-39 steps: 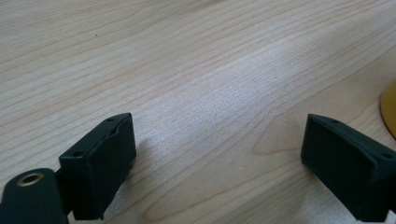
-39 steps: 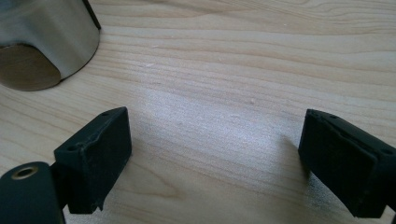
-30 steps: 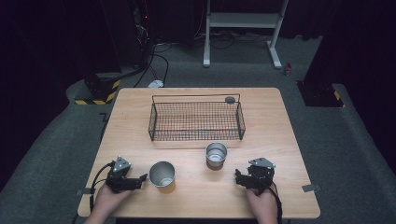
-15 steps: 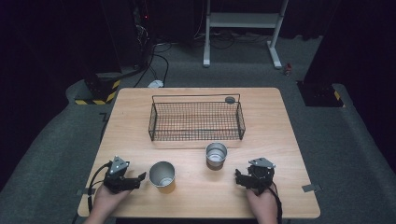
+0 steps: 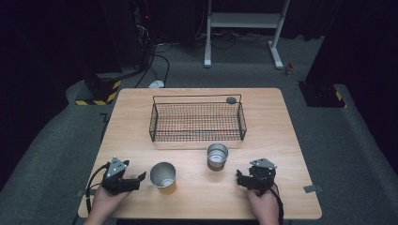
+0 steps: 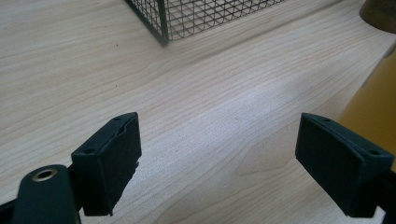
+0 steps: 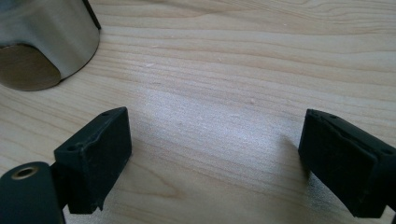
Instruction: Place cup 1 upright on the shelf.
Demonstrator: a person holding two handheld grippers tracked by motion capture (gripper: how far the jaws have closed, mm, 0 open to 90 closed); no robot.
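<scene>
Both pairs of jaws stand wide over bare wood, gripping nothing. The left gripper [image 5: 141, 178] sits just beside the near cup [image 5: 163, 175]; the right gripper [image 5: 240, 178] waits near the second cup [image 5: 217, 154]. Beyond the cups, the basket [image 5: 197, 137] holds nothing: judging by this, the loading is yet to begin.

The left gripper [image 5: 141, 178] lay low over the table near its front left corner, held from behind by the left hand [image 5: 107, 199], its jaws spread wide with nothing between them. The right gripper [image 5: 240, 178] sat near the front edge toward the right corner, gripped by the right hand [image 5: 263, 201], jaws likewise parted and empty.
</scene>
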